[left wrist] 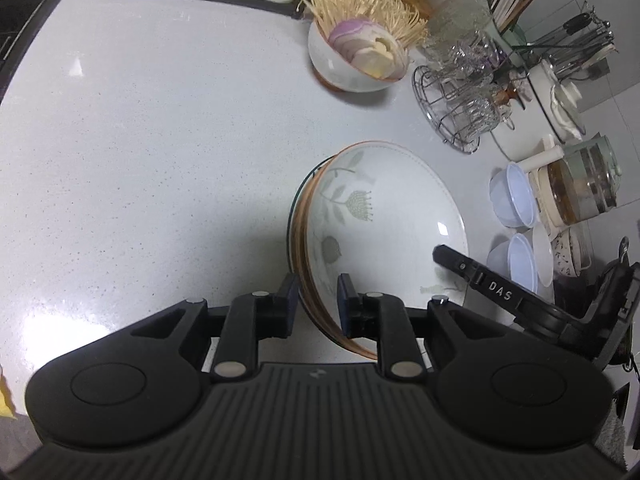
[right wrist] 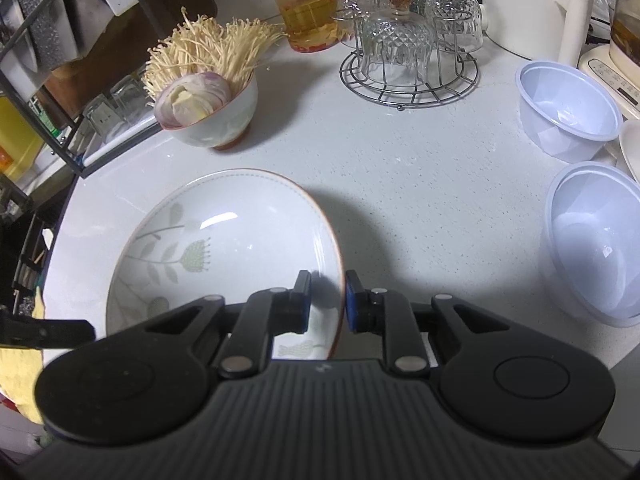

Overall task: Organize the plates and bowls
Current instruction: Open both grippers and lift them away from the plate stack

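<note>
**Stacked floral plates and plastic bowls on the counter**

A stack of white ceramic plates with brown rims and grey-green flower prints (left wrist: 384, 208) is sitting tilted above the speckled counter. Two translucent bluish plastic bowls (right wrist: 568, 120) are lying apart on the right, the nearer tipped on its side.
</note>
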`<state>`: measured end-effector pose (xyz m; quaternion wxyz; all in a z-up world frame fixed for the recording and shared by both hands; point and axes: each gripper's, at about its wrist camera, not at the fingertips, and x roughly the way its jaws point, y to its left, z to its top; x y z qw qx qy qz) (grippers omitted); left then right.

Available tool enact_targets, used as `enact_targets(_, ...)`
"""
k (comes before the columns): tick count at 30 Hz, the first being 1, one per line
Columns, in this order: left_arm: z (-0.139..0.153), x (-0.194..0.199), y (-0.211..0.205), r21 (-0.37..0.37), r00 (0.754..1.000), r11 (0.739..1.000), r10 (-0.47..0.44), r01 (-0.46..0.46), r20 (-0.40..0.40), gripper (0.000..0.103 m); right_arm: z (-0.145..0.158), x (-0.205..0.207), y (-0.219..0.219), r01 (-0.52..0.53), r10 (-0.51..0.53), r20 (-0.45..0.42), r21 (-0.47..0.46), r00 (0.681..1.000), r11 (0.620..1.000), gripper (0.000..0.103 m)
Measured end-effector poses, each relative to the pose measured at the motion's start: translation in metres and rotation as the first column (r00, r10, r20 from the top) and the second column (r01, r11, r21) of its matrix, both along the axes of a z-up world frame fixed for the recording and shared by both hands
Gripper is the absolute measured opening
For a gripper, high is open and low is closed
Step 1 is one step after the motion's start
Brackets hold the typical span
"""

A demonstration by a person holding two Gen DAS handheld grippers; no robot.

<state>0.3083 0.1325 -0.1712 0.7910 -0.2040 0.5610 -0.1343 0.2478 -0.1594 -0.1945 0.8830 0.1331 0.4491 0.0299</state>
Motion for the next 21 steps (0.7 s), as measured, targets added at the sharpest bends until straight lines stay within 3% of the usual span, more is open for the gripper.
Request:
enact_targets(6,0.032,-0.017,-0.008,0.059,0.995,0.998,-0.008,0.002,0.102,0.023,0.01,-0.006,-0.009,0.062,-0.062,0.033,0.01,0.998,0.998,0.02)
enact_targets(12,0.086,-0.042,-0.024,0.115,0.974,0.993,-0.028,0.002,0.226,0.023,0.059,-0.025,-0.023,0.088,-0.094,0.15,0.043,0.984,0.995,0.02)
enact_targets(21,0.13,-0.074,-0.054,0.138,0.96,0.99,-0.016,-0.023,0.281,0.023,0.124,-0.06,-0.032,0.021,-0.033,0.249,0.05,0.968,0.999,0.02)
